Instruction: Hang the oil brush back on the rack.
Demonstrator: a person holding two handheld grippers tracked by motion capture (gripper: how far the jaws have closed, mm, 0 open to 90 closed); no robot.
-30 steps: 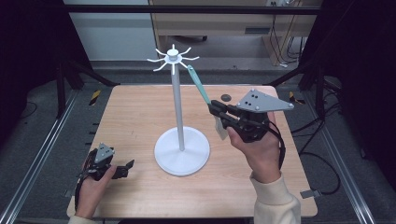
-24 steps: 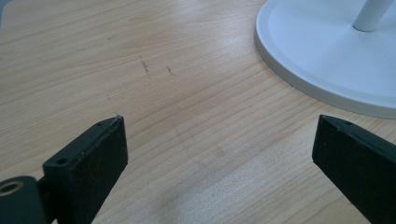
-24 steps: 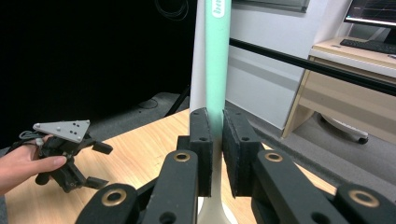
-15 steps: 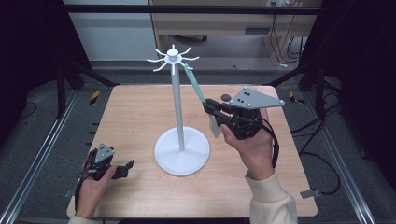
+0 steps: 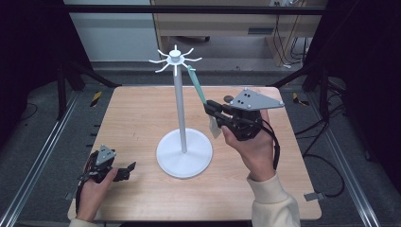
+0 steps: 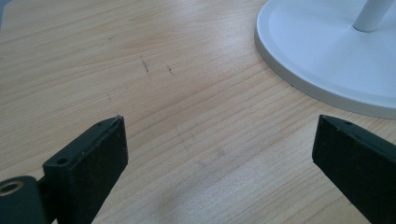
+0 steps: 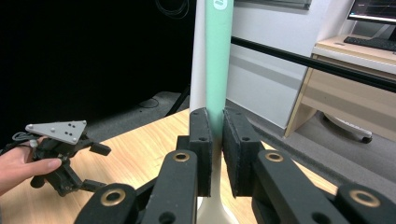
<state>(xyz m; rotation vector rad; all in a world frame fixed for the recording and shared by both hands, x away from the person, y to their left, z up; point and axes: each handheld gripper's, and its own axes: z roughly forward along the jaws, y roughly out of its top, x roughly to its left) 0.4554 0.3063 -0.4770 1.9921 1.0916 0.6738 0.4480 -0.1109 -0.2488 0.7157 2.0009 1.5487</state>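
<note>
High view, surface: a light wooden surface (image 5: 142, 118) with rounded corners, a dark floor and metal rails around it.
Stand: a white stand (image 5: 183, 151) sits near the middle of the surface, with a round flat base, a thin upright pole and a crown of short curved hooks at the top; its base (image 6: 327, 51) lies just beyond the left tool in the left gripper view.
Right tool: the right tool (image 5: 211, 108) is raised above the surface to the right of the pole, held in a hand (image 5: 253, 149) with a cream sleeve; its jaws are clenched on the toothbrush.
Left tool: the left tool (image 5: 127, 169) rests low at the near left corner of the surface, jaws spread wide with nothing between them.
Toothbrush: a mint green and white toothbrush (image 5: 201, 97) slants up from the right tool toward the hooks; whether its top touches a hook I cannot tell. In the right gripper view its handle (image 7: 217, 60) rises straight from between the pads.
</note>
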